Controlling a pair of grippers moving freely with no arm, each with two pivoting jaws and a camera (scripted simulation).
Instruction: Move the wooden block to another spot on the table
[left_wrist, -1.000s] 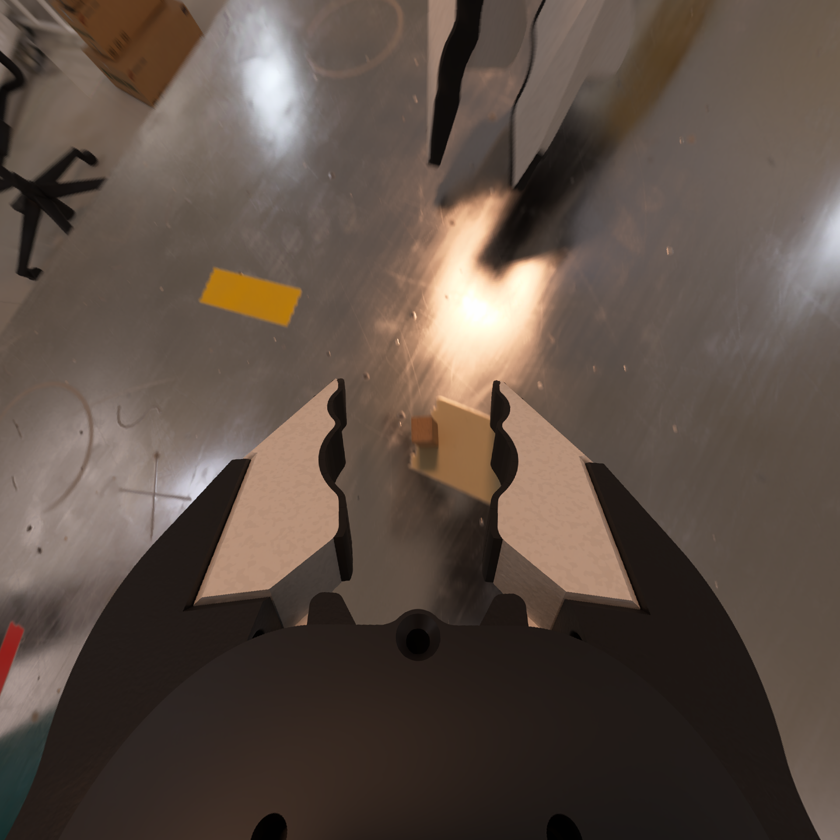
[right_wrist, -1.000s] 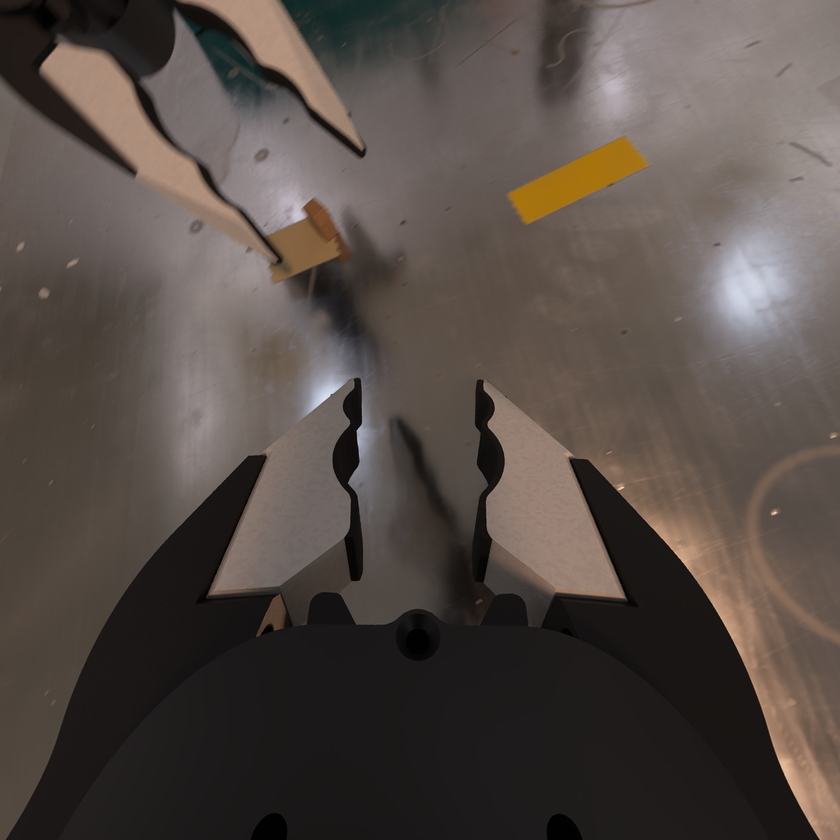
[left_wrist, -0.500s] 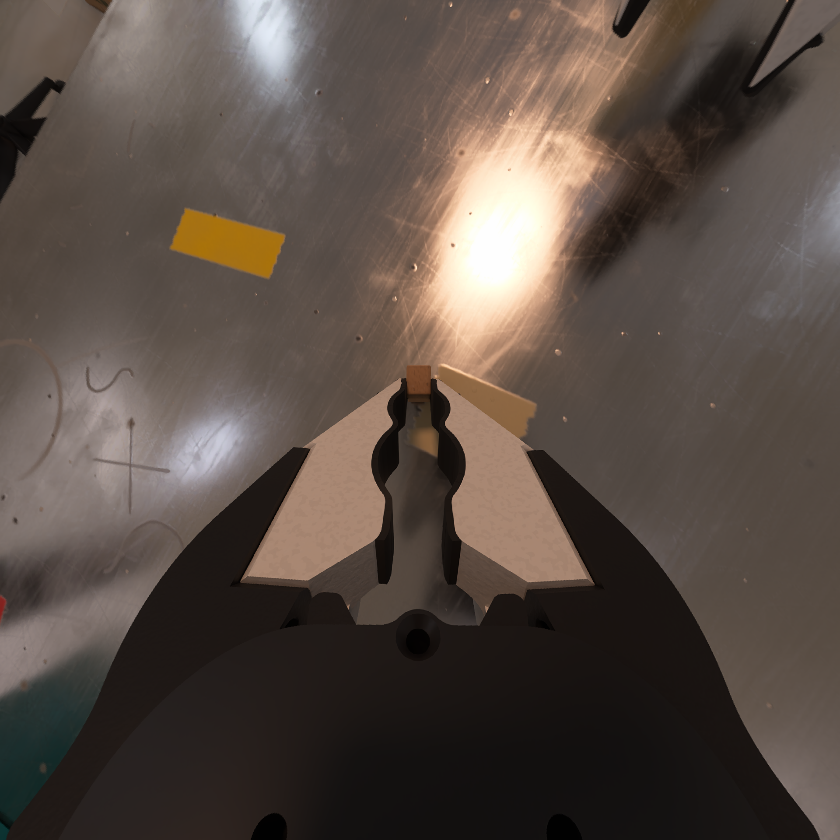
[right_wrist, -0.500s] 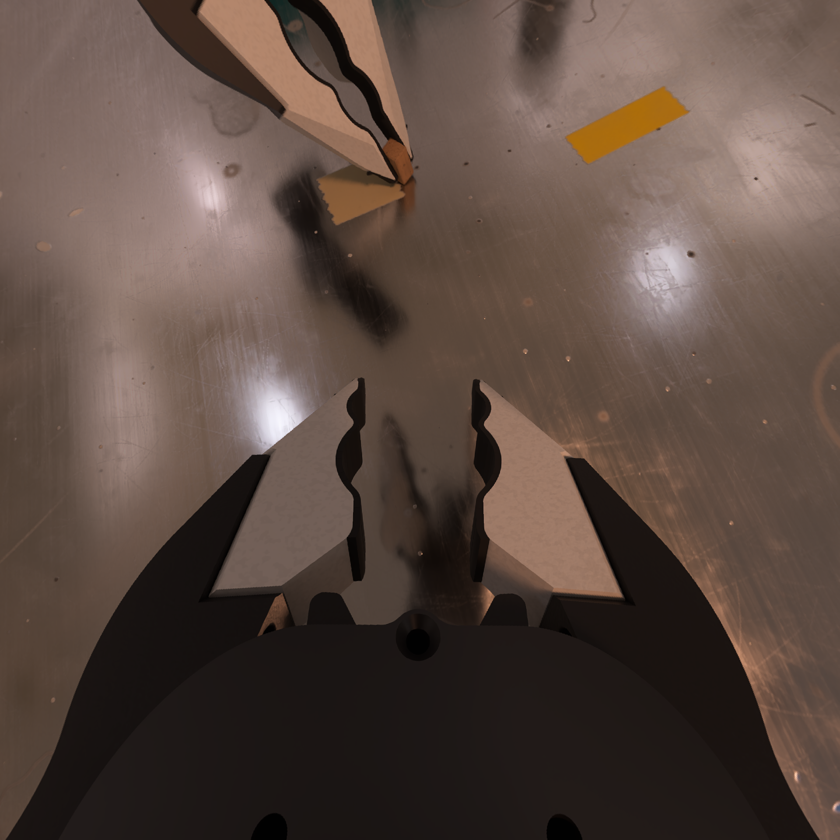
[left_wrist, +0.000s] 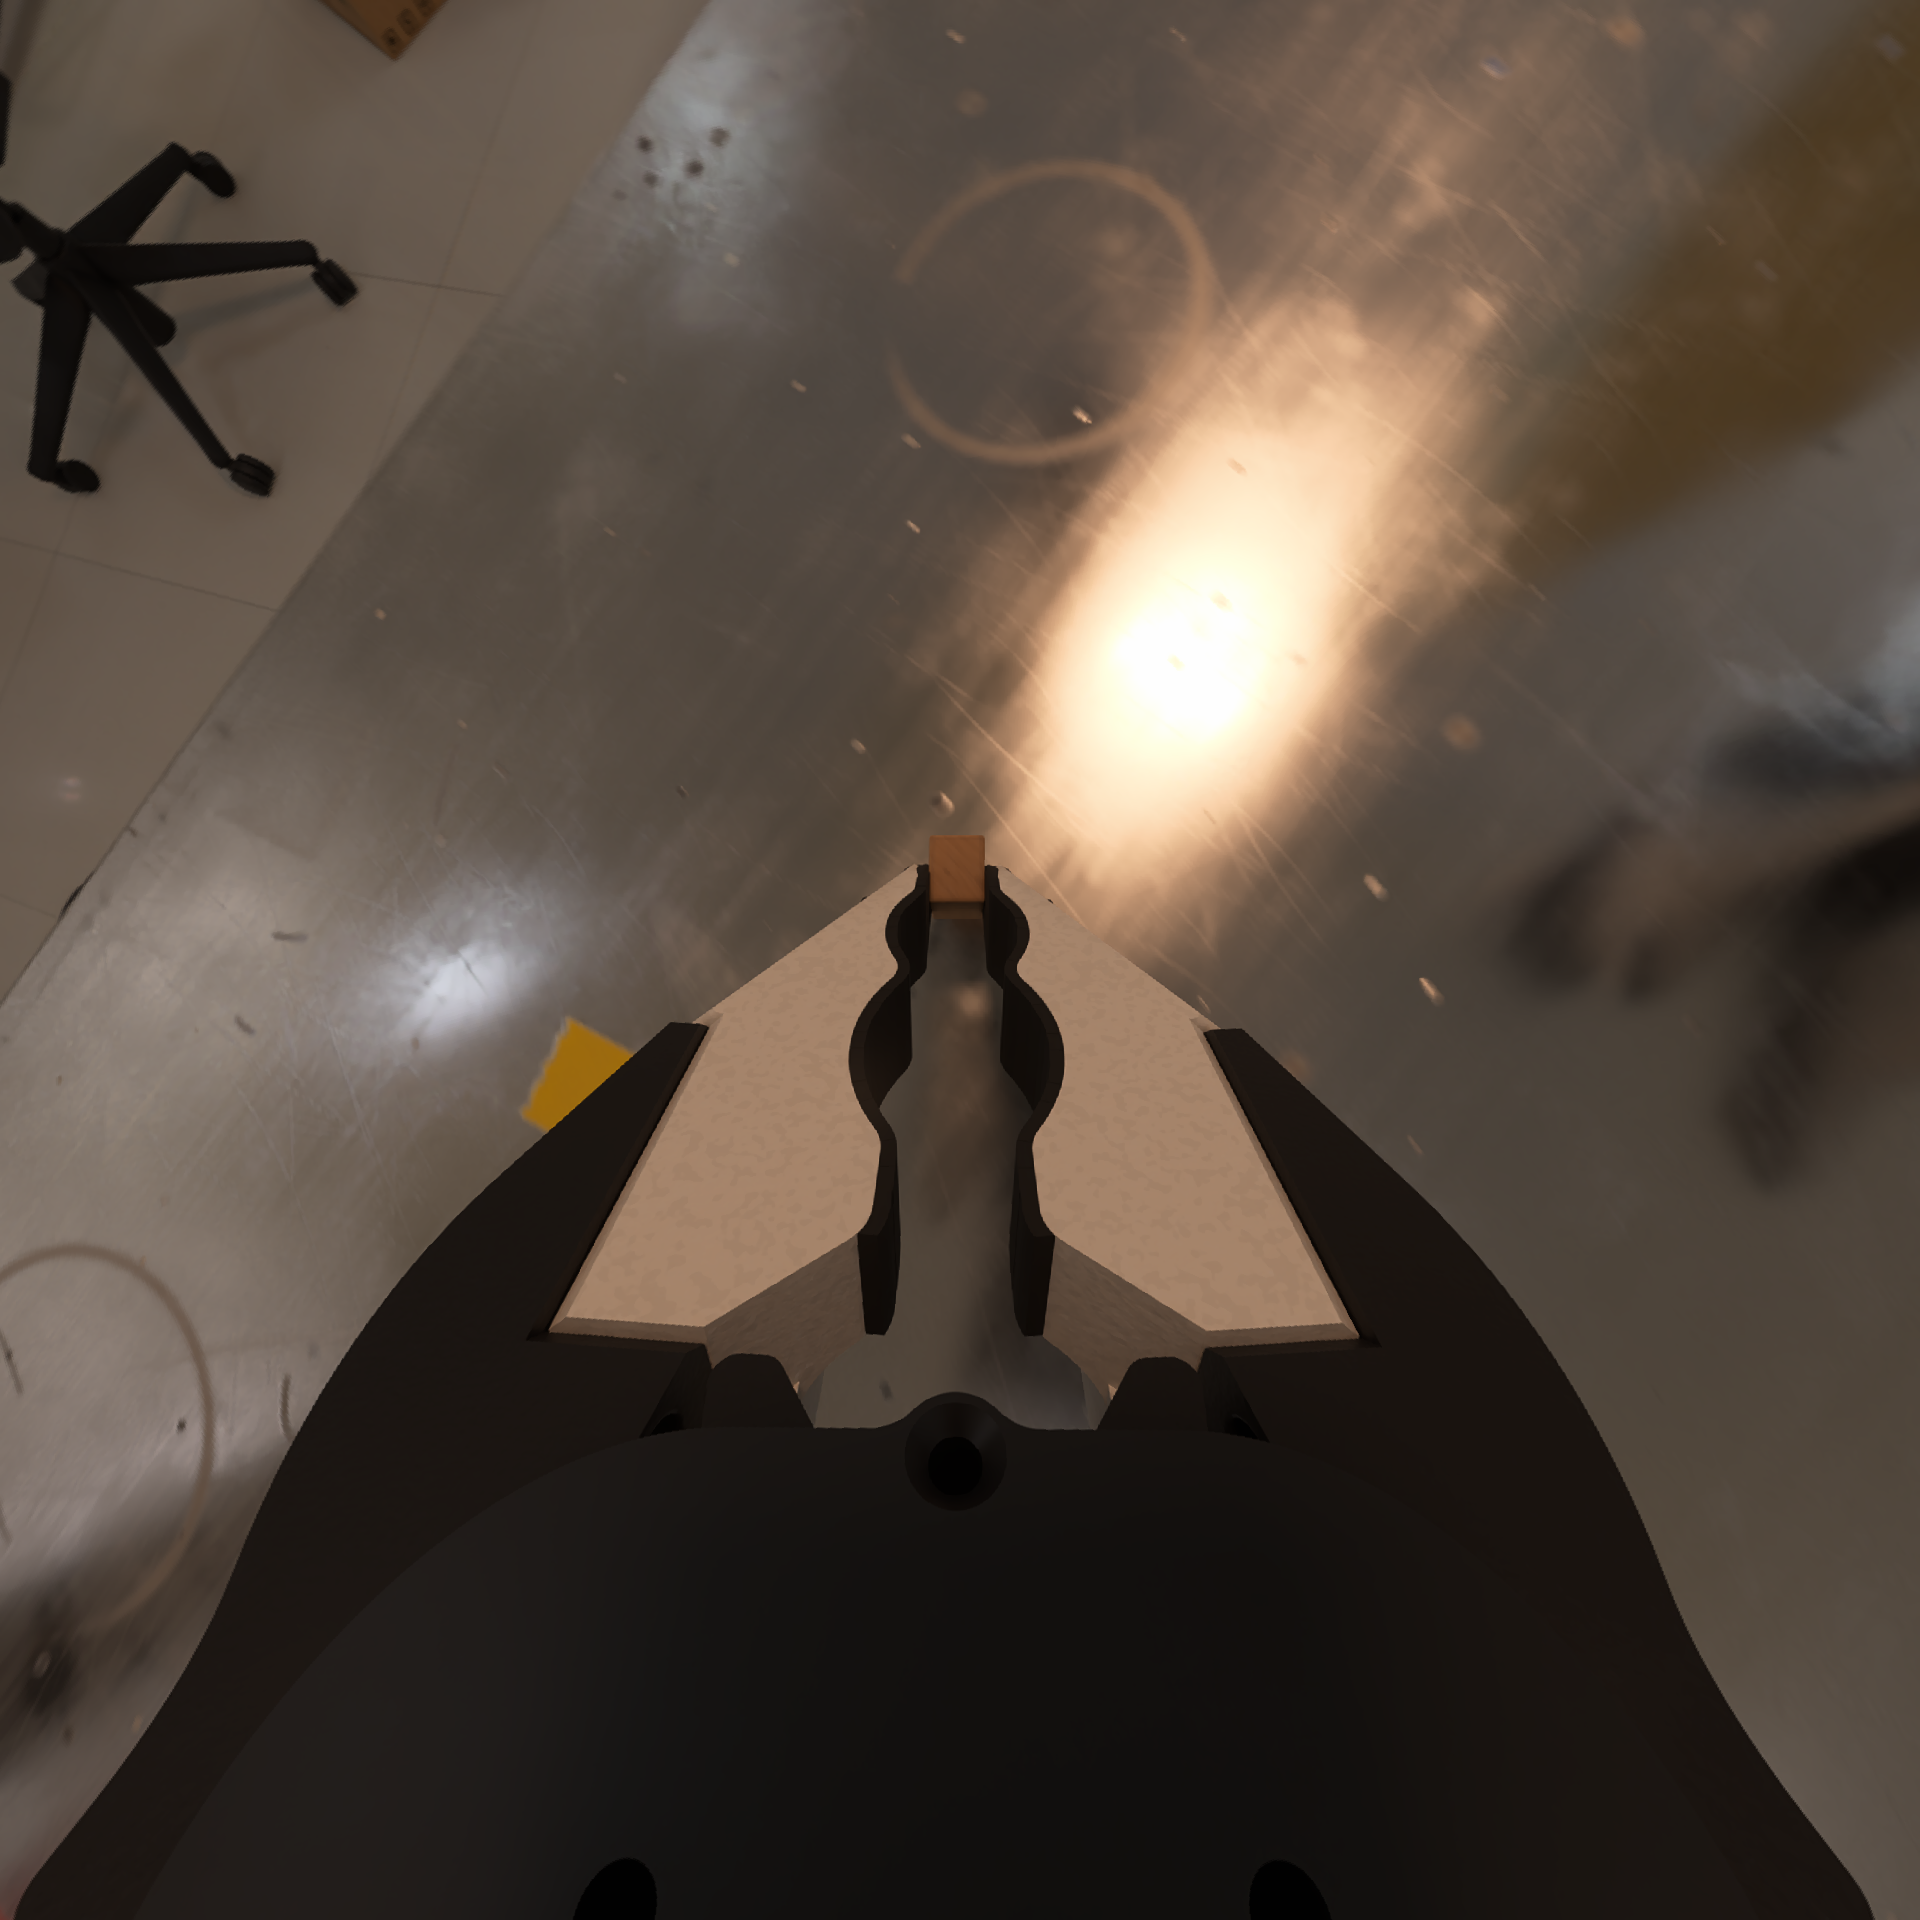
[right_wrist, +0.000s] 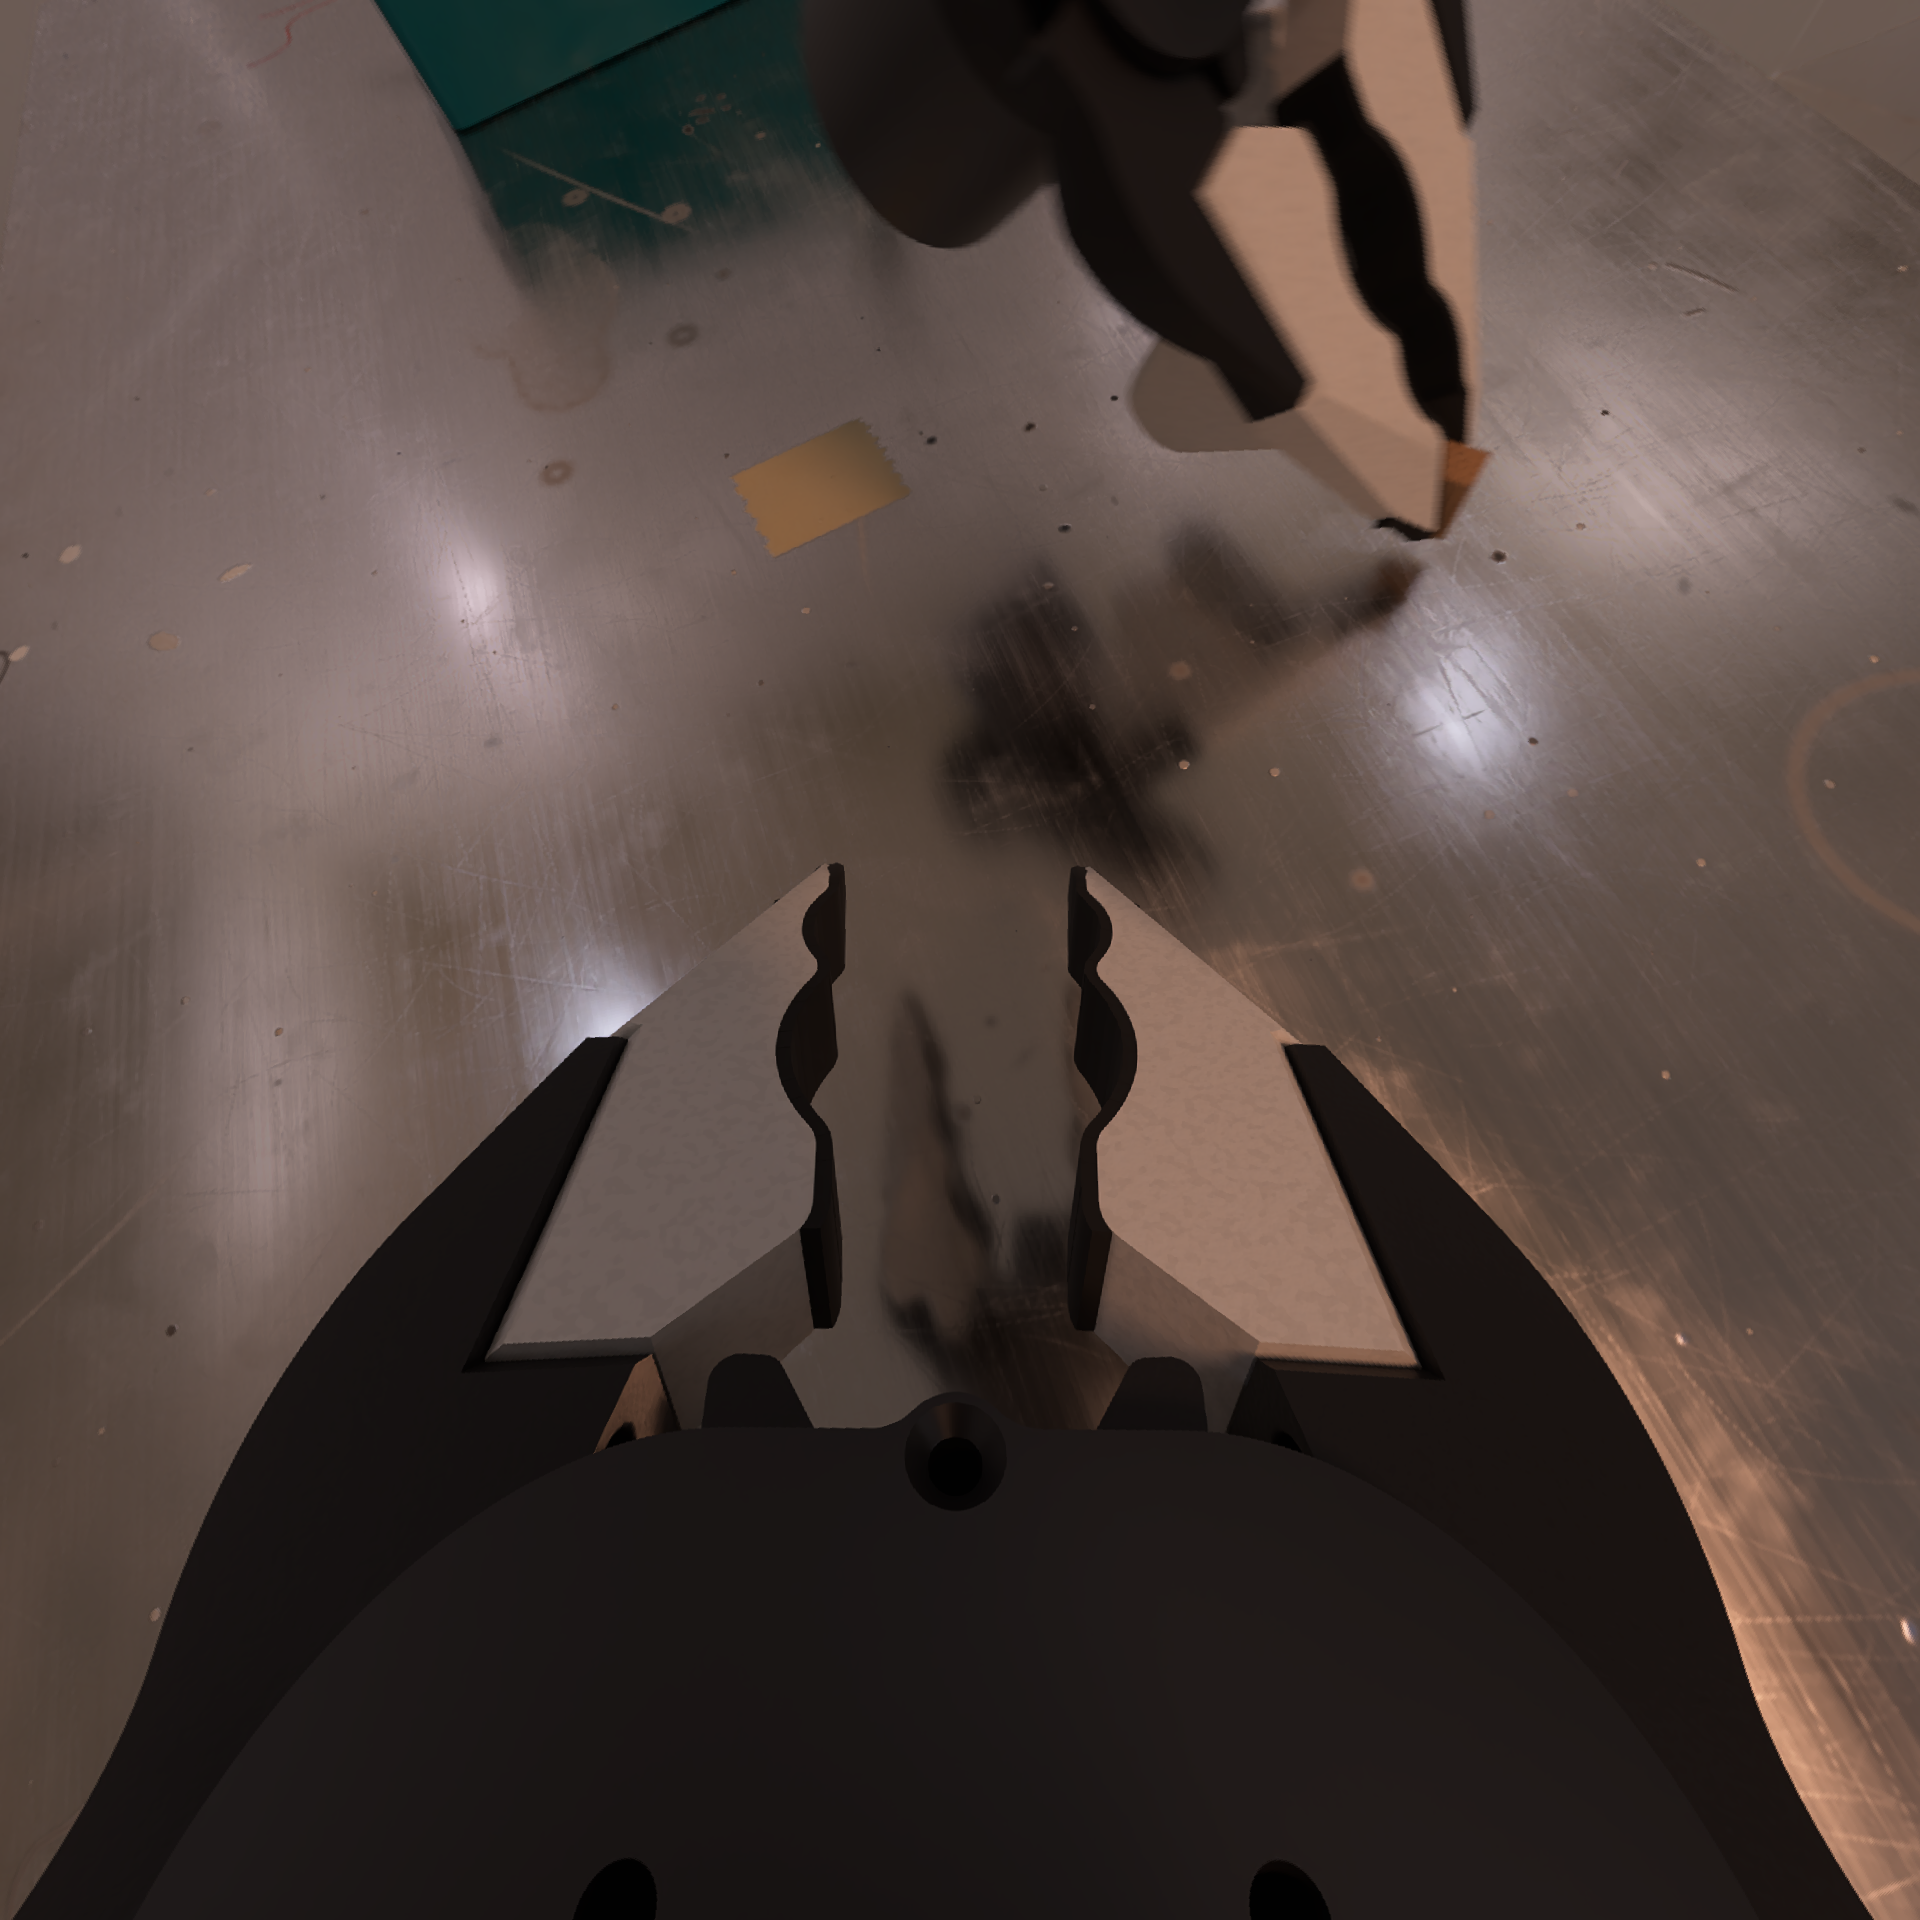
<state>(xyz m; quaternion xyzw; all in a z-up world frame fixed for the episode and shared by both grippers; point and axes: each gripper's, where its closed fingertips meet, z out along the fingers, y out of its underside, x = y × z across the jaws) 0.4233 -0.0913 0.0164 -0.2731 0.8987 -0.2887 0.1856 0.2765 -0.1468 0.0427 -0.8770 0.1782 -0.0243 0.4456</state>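
The small wooden block (left_wrist: 956, 869) is pinched between the tips of my left gripper (left_wrist: 957, 883), which is shut on it above the shiny metal table (left_wrist: 727, 644). In the right wrist view the left gripper (right_wrist: 1449, 488) reaches down at the upper right with the block (right_wrist: 1463, 478) at its tips, close over the table; whether the block touches the surface I cannot tell. My right gripper (right_wrist: 954, 883) is open and empty, hovering over the table nearer the camera, well apart from the block.
A tan tape patch (right_wrist: 821, 499) lies on the table left of the block. A yellow tape patch (left_wrist: 571, 1075) shows beside the left gripper. A teal mat (right_wrist: 582, 62) lies at the far edge. An office chair base (left_wrist: 135, 301) stands on the floor beyond the table's left edge.
My left gripper closed on the block, then carried it away from the tan tape patch, to the right in the right wrist view. My right gripper stayed open.
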